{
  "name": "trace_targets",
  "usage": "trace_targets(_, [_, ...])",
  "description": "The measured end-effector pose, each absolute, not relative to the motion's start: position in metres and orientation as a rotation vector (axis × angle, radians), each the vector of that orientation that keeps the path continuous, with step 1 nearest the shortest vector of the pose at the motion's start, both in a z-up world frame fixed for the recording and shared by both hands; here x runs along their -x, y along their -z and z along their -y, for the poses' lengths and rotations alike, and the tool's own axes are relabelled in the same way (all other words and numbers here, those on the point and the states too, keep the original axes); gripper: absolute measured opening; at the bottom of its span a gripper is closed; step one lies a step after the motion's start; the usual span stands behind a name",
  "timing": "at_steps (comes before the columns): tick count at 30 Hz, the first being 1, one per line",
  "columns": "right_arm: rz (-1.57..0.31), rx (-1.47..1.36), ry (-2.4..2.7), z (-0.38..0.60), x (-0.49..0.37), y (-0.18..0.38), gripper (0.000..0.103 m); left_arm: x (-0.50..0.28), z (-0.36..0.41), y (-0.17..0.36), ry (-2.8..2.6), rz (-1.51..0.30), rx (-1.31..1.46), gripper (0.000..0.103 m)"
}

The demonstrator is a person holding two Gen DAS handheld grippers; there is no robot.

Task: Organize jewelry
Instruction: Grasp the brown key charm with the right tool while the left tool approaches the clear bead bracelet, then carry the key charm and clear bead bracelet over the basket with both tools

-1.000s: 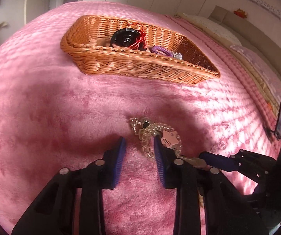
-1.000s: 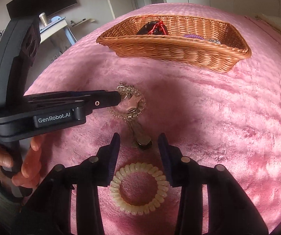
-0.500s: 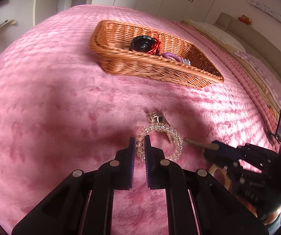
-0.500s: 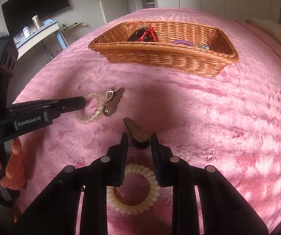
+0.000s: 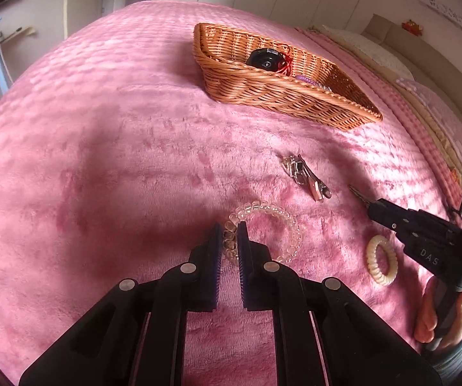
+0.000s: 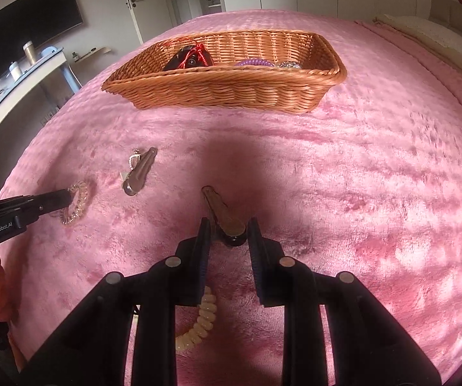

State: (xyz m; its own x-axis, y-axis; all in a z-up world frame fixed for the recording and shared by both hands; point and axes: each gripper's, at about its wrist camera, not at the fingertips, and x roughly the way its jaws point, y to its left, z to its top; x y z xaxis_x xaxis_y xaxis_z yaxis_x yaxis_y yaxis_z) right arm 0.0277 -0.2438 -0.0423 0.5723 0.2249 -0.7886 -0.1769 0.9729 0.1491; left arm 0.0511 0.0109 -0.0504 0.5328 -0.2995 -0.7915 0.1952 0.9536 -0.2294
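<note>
A clear spiral hair tie (image 5: 290,230) lies on the pink blanket, and my left gripper (image 5: 231,229) is shut on its left side. In the right wrist view the same gripper (image 6: 65,197) reaches in from the left onto that tie (image 6: 78,201). My right gripper (image 6: 228,223) is shut on the wide end of a brown hair clip (image 6: 219,209), which points away from me. A cream spiral hair tie (image 6: 203,317) lies under the right fingers. A second clip with a silver charm (image 5: 308,177) rests loose between the two grippers. The wicker basket (image 5: 282,96) stands farther back.
The basket (image 6: 224,88) holds a black round item with red cord (image 6: 190,58), a purple coil tie (image 6: 253,62) and something silver. The cream tie (image 5: 382,260) lies beside the right gripper (image 5: 374,207). Pillows line the bed's right edge; a desk stands off to the left.
Both grippers closed: the left on the clear tie, the right on the brown clip. The left gripper dragged the clear tie leftward, away from the charm clip it had been lying with.
</note>
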Motion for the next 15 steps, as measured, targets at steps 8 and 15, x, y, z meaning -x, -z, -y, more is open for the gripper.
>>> trace_targets(8, [-0.966, -0.116, -0.298, 0.251, -0.032, 0.046, 0.026, -0.043, -0.010, 0.051, 0.305, -0.944, 0.093, 0.015])
trace_targets(15, [-0.964, -0.035, -0.289, 0.236, -0.033, 0.046, 0.030, -0.041, -0.005, 0.052, 0.288, -0.934, 0.054, 0.017])
